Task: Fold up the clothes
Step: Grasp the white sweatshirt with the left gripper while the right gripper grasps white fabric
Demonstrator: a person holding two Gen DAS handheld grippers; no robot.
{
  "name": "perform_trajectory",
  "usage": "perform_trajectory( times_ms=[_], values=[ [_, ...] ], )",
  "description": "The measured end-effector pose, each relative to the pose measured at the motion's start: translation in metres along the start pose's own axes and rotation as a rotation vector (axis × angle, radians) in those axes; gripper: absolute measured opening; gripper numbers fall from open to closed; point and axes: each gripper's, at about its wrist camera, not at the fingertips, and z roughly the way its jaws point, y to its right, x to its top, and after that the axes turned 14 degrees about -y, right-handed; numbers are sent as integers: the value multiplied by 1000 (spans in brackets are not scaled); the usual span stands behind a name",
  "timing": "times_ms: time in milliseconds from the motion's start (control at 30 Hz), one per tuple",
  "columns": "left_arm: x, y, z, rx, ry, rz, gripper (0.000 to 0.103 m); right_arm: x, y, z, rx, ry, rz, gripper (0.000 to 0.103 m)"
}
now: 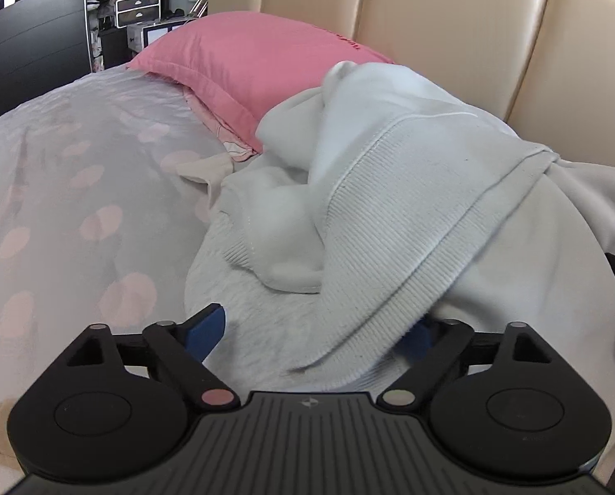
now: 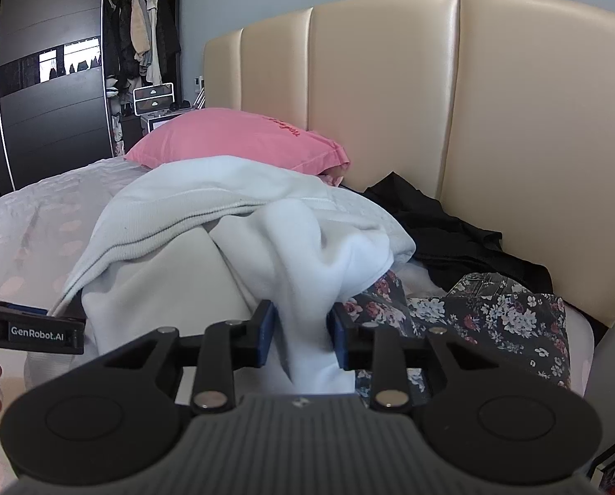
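Observation:
A pale grey-white sweatshirt (image 1: 390, 189) with a ribbed hem lies bunched on the bed. It also shows in the right wrist view (image 2: 233, 222). My left gripper (image 1: 315, 336) is open, its blue pads wide apart; the ribbed hem drapes over the right finger and hides it. My right gripper (image 2: 303, 330) is shut on a bunched fold of the sweatshirt. The left gripper shows at the left edge of the right wrist view (image 2: 31, 326), beside the sweatshirt's hem.
The bed (image 1: 60, 206) has a white cover with pink dots. A pink pillow (image 1: 245, 62) lies by the beige padded headboard (image 2: 390, 103). A black garment (image 2: 452, 231) and a floral garment (image 2: 493, 309) lie to the right. A wardrobe (image 2: 51, 82) stands at far left.

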Motion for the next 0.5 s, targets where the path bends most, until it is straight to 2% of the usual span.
perform_trajectory(
  times_ms=[100, 167, 333, 500],
  values=[
    [0, 4, 1, 24, 16, 38, 89, 0, 1, 1, 0, -3, 10, 38],
    [2, 5, 2, 34, 5, 17, 95, 0, 2, 2, 4, -5, 16, 39],
    [0, 8, 2, 51, 25, 30, 95, 0, 4, 3, 4, -8, 30, 44],
    [-5, 1, 4, 5, 58, 1, 95, 0, 7, 6, 12, -13, 51, 47]
  ],
)
